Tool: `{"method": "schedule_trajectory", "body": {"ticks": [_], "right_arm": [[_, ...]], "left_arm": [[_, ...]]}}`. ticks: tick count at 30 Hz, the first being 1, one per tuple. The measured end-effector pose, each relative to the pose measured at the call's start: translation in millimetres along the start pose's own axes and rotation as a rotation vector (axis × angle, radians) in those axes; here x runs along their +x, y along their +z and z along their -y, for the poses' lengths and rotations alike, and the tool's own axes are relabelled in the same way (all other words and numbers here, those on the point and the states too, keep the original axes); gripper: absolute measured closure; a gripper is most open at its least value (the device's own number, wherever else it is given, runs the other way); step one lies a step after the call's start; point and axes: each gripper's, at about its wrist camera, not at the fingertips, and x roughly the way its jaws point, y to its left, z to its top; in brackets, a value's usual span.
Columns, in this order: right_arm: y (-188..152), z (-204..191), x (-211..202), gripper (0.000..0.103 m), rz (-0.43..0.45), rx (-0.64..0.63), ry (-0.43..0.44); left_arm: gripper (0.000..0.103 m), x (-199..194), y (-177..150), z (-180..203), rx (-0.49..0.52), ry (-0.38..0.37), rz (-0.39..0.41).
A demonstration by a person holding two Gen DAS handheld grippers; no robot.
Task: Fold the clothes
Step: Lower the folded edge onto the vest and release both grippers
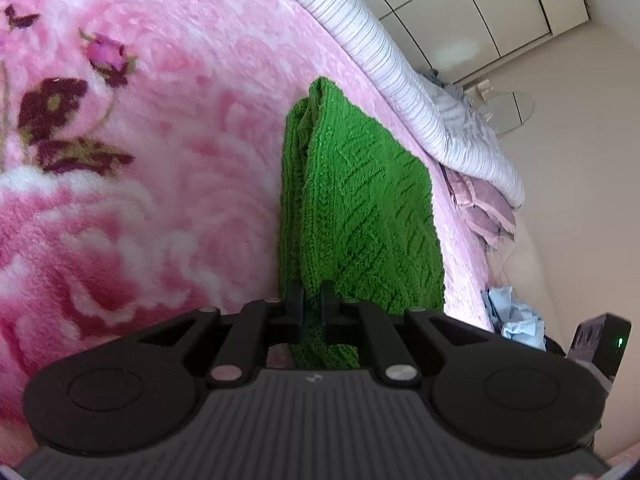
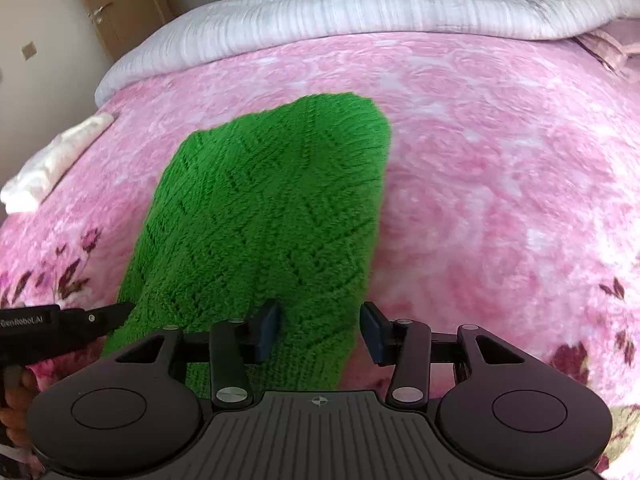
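Your green sweater (image 2: 264, 216) lies mid-blanket (image 2: 500, 184), already folded narrow. Your left gripper (image 1: 311, 300) pinches its near edge; your right gripper (image 2: 320, 320) gapes over it. One fold probably remains.

Ahead of the jaws a pink flowered blanket (image 2: 500, 168) covers the bed, with a white quilt (image 2: 340, 12), wooden door (image 2: 108, 8) and cream wall (image 1: 580, 160) beyond.

bed cover: pink floral blanket (image 2: 500, 184)
far edge: white striped quilt (image 2: 320, 12)
left edge: white cloth (image 2: 52, 164)
room: wardrobe (image 1: 480, 0)
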Motion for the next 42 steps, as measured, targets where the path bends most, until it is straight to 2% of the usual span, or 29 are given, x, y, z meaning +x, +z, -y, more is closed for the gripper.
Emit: {"method": "schedule_trajectory", "body": {"ticks": [2, 4, 7, 10, 11, 13, 15, 19, 24, 27, 29, 30, 34, 37, 39, 40, 42], "right_arm": [[-1.9, 9.9, -10.8, 0.058, 0.025, 0.042, 0.027], [-6.6, 12.9, -28.0, 0.058, 0.091, 0.046, 0.035], [-22.5, 8.3, -51.5, 0.058, 0.186, 0.000, 0.047], [-41.4, -6.4, -60.5, 0.059, 0.241, -0.076, 0.072], [-46.9, -12.8, -61.1, 0.060, 0.256, -0.108, 0.075], [-60.5, -23.1, -56.2, 0.071, 0.260, -0.165, 0.068], [-75.9, -28.1, -43.2, 0.075, 0.239, -0.205, 0.034], [-98.1, -28.6, -24.7, 0.076, 0.220, -0.229, -0.004], [-95.9, -35.1, -32.6, 0.076, 0.184, -0.268, -0.035], [-90.8, -36.2, -48.6, 0.076, 0.240, -0.252, -0.009], [-87.2, -36.0, -50.5, 0.076, 0.295, -0.253, 0.008], [-86.5, -36.3, -47.3, 0.076, 0.295, -0.253, 0.007], [-92.0, -31.4, -23.3, 0.076, 0.211, -0.248, 0.000], [-80.8, -19.4, -33.1, 0.076, 0.201, -0.218, 0.035], [-72.3, -11.2, -39.8, 0.076, 0.198, -0.198, 0.058], [-61.5, -6.1, -43.1, 0.076, 0.225, -0.190, 0.056], [-35.3, 0.5, -37.7, 0.076, 0.278, -0.229, 0.012]], "left_arm": [[0.095, -7.0, 0.5, 0.4, 0.001, 0.005, 0.012], [0.093, -18.5, -2.5, 4.8, 0.024, 0.017, 0.040], [0.093, -39.9, -10.2, 23.2, 0.108, 0.010, 0.104], [0.093, -33.8, -28.4, 38.5, 0.230, 0.041, 0.089], [0.094, -30.7, -34.9, 43.5, 0.272, 0.053, 0.081], [0.097, -24.4, -47.9, 53.5, 0.355, 0.076, 0.064], [0.097, -15.5, -59.5, 51.3, 0.415, 0.106, 0.079], [0.099, -11.7, -62.1, 39.9, 0.379, 0.084, 0.099], [0.103, -24.8, -62.4, 50.9, 0.423, 0.128, 0.113], [0.103, -33.4, -61.9, 61.4, 0.464, 0.127, 0.144], [0.103, -28.7, -61.9, 65.2, 0.486, 0.128, 0.143], [0.103, -25.3, -62.0, 66.5, 0.496, 0.130, 0.140], [0.103, -25.3, -56.4, 61.5, 0.464, 0.134, 0.119], [0.103, -26.3, -51.8, 57.0, 0.435, 0.137, 0.103], [0.103, -30.4, -30.9, 60.8, 0.430, 0.120, 0.133], [0.103, -29.9, -16.7, 63.6, 0.432, 0.109, 0.151], [0.103, -13.4, 9.7, 73.3, 0.475, 0.116, 0.162]]}}
